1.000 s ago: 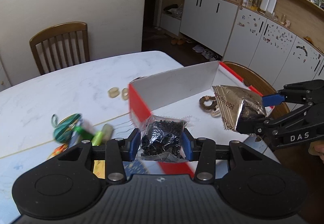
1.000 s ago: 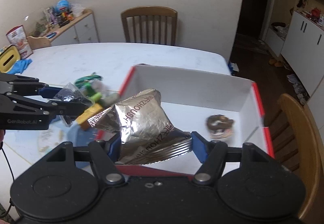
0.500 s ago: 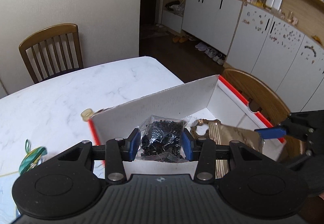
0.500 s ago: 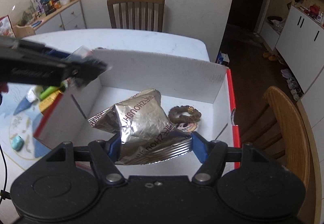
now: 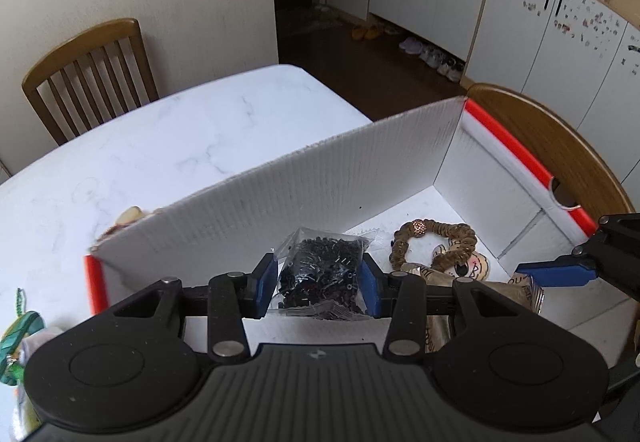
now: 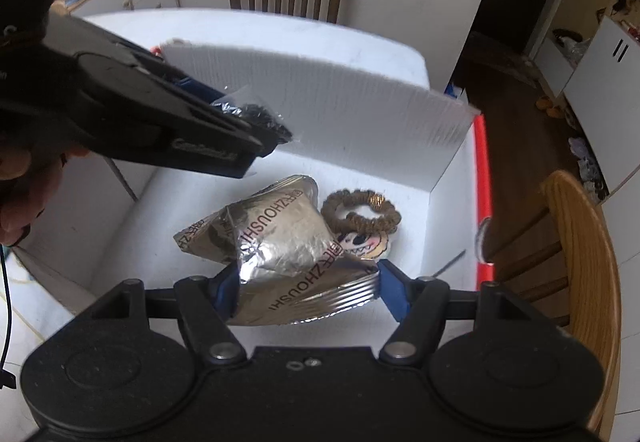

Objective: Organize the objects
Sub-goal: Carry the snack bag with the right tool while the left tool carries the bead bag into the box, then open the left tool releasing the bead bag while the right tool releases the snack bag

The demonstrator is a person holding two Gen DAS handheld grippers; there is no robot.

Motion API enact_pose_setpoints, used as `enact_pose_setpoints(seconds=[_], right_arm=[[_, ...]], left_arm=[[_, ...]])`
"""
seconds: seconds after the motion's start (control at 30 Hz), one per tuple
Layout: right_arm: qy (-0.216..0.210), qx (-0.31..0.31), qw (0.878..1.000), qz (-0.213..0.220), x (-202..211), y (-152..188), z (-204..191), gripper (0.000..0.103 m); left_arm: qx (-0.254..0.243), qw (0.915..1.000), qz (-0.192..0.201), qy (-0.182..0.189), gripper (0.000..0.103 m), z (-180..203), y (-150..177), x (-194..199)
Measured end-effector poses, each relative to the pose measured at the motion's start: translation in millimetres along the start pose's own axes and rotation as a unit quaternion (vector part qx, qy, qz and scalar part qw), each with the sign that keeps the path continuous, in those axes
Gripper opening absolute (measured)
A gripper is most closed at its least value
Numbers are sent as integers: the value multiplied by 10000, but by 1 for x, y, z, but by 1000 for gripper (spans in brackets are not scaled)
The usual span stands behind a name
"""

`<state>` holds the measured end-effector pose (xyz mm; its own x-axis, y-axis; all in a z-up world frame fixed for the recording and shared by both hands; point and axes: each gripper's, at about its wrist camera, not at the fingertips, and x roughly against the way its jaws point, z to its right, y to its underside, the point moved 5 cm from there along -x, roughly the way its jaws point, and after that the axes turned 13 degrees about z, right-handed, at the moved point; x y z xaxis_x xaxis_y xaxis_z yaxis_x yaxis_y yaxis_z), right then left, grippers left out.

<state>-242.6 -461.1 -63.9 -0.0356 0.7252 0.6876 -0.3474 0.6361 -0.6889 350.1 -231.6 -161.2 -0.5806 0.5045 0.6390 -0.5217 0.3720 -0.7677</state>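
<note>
Both grippers angle steeply down over the white box [image 5: 344, 178], which sits on the marble table [image 5: 168, 146]. Right gripper [image 6: 308, 284], at 5 o'clock in the left view, is clamped on the silver foil packet [image 6: 276, 238]; a brown scrunchie [image 6: 360, 210] lies on the box floor at the packet's 2 o'clock. Left gripper [image 5: 318, 280] is clamped on a clear bag of black beads [image 5: 320, 274] above the box interior.

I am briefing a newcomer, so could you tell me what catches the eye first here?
Two loaded tongs over the white box: the left tongs clamp a clear bag of black bits, the right tongs a silver foil packet. On the box floor lies a brown hair scrunchie, beside the packet.
</note>
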Motion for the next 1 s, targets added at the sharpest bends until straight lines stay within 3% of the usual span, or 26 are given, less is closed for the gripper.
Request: enact_pose_setpoints(seconds=[0.3, 0.5, 0.87, 1.0], right_arm=[[23, 207, 9991, -369, -20, 2, -2, 68], [9, 231, 9985, -498, -26, -2, -1, 69], [-54, 165, 9978, -635, -30, 1, -1, 70], [-97, 133, 9980, -612, -29, 1, -1, 71]], left_arm=[[-156, 9991, -395, 53, 43, 7, 6, -26], [-50, 9953, -960, 93, 43, 4, 13, -45], [27, 9912, -1322, 62, 44, 5, 17, -55], [41, 9910, -1336, 54, 58, 8, 16, -52]])
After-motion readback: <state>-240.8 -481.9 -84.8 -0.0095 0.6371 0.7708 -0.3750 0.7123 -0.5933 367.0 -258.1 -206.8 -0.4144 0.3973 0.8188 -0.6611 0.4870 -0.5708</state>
